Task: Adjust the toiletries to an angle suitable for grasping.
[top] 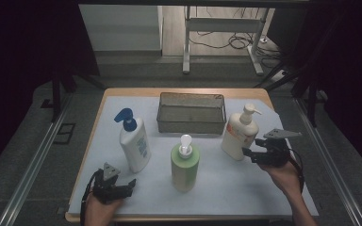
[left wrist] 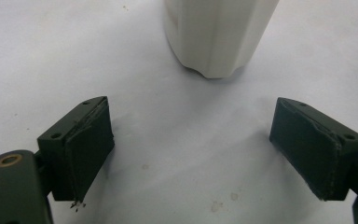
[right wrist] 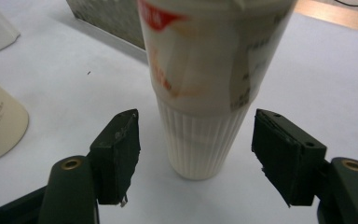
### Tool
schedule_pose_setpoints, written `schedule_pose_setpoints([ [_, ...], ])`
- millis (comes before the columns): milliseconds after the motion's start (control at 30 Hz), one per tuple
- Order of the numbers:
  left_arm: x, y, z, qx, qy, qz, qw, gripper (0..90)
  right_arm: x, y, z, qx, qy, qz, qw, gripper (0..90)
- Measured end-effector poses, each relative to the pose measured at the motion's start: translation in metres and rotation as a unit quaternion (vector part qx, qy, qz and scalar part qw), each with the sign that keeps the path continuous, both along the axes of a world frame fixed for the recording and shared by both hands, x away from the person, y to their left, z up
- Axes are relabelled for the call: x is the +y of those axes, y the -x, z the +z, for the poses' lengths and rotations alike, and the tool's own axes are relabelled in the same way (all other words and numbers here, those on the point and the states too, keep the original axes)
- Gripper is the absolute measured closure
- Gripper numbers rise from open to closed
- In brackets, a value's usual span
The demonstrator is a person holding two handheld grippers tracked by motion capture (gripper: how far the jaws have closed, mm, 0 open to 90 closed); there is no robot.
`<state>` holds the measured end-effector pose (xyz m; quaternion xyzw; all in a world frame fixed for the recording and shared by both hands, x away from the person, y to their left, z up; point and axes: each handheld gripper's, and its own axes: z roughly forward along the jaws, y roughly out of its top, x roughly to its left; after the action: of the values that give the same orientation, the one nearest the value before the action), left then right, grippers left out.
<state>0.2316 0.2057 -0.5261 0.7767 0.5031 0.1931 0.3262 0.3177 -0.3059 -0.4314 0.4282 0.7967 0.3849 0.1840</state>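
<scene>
High view showed a person's two hands at a table, each with a gripper. The right gripper sat just beside the cream bottle at the table's right, near the mesh basket. Right gripper view put that bottle upright between the jaws, which stood apart with a gap on each side, pads not pressing. The left gripper rested near the front edge, jaws wide apart and holding nothing, with the base of the blue-capped bottle just ahead of it.

The likeliest trouble, as I judged it, lay with the cream bottle: it was tall with a narrow ribbed foot, so a jaw brushing it on one side could tip it toward the basket or the table's edge. A grip taken low on the ribbed taper might also slip, letting the bottle tilt. The left gripper, pushed forward carelessly, could knock the blue-capped bottle the same way.

By count: three pump bottles, namely the blue-capped one, the green bottle in the middle and the cream one; one basket; two grippers.
</scene>
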Motion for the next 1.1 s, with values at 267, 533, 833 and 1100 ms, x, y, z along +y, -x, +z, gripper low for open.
schedule_pose_setpoints([
  [267,0.000,0.000,0.000,0.000,0.000,0.000,1.0000,13.0,0.008,-0.013,0.008,-0.008,0.002,0.003,1.0000,29.5],
  [533,0.000,0.000,0.000,0.000,0.000,0.000,1.0000,13.0,0.016,-0.026,0.011,-0.013,0.014,0.005,0.9998,27.6],
  [833,0.000,0.000,0.000,0.000,0.000,0.000,1.0000,13.0,0.025,-0.037,0.012,-0.009,0.019,0.012,0.9997,28.9],
  [1100,0.000,0.000,0.000,0.000,0.000,0.000,1.0000,13.0,0.026,-0.043,0.012,0.001,0.019,0.018,0.9996,31.9],
])
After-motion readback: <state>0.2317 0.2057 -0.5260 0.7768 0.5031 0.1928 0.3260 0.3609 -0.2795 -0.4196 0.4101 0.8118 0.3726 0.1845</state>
